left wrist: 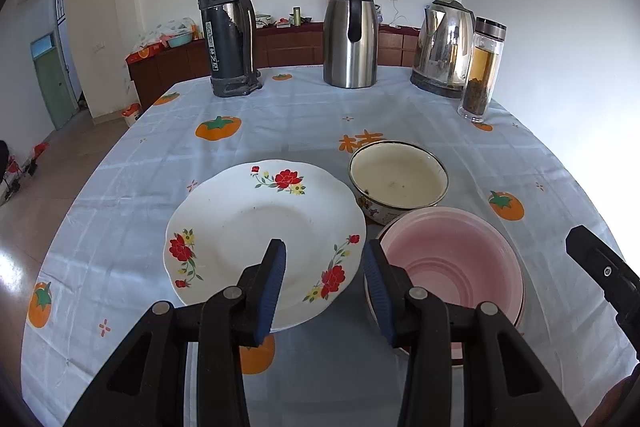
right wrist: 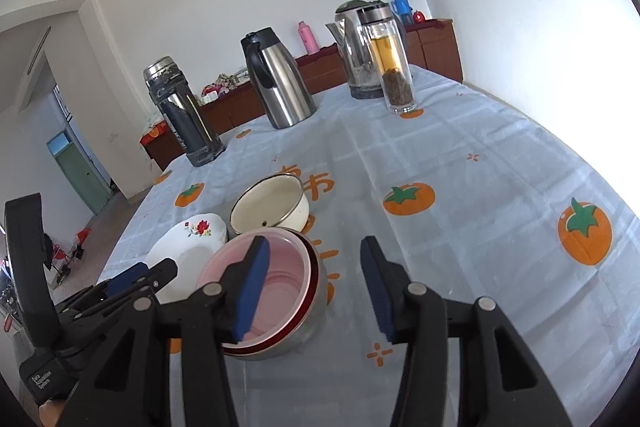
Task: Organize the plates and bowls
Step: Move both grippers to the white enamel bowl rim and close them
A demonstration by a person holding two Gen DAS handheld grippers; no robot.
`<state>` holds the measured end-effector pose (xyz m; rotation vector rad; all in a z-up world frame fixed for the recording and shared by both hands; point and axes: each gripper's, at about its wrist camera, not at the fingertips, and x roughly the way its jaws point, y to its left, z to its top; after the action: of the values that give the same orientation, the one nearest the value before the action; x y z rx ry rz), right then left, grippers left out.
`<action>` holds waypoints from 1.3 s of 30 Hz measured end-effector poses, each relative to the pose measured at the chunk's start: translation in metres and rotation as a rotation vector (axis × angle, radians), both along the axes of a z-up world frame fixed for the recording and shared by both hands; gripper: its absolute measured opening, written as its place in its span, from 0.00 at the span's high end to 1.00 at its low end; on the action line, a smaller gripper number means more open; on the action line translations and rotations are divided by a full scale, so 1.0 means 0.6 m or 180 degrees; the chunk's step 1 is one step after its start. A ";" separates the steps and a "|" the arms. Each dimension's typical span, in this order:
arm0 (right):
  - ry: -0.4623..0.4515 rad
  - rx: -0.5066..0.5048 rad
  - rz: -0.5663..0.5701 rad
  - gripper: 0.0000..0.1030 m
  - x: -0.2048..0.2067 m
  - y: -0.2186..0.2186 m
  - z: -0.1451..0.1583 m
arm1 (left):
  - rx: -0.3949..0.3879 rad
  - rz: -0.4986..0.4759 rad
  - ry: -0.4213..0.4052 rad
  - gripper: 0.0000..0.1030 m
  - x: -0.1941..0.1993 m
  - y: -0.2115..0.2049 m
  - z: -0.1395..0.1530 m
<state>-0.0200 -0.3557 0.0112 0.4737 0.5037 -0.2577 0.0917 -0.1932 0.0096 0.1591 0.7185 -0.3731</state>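
Observation:
A white plate with red flowers [left wrist: 256, 227] [right wrist: 188, 247] lies on the table. A cream enamel bowl [left wrist: 398, 177] [right wrist: 272, 205] stands behind it to the right. A pink bowl nested in a metal bowl [left wrist: 452, 259] [right wrist: 276, 279] stands to the plate's right. My left gripper [left wrist: 325, 263] is open and empty, hovering over the plate's near right rim; it also shows in the right wrist view [right wrist: 140, 275]. My right gripper [right wrist: 314, 263] is open and empty over the pink bowl's right rim.
At the table's far side stand a dark thermos [left wrist: 228, 31], a steel carafe [left wrist: 351, 35], an electric kettle [left wrist: 442, 47] and a glass tea bottle [left wrist: 482, 67]. The cloth [left wrist: 280, 115] has orange persimmon prints. A sideboard stands against the far wall.

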 end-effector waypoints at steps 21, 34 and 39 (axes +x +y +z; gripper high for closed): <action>0.0237 0.0403 0.0401 0.55 0.129 -0.064 -0.013 | 0.0082 -0.0019 0.0134 0.58 0.097 -0.021 0.009; 0.0705 0.0720 0.0678 0.69 0.249 -0.098 -0.057 | 0.0183 -0.0111 0.0351 0.58 0.205 -0.097 -0.001; 0.0859 0.0777 0.0735 0.69 0.278 -0.109 -0.075 | 0.0248 -0.0096 0.0444 0.58 0.230 -0.114 -0.018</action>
<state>0.1467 -0.4212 -0.0337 0.6163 0.8533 -0.0362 0.2298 -0.2618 -0.0012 0.2193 0.8695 -0.3877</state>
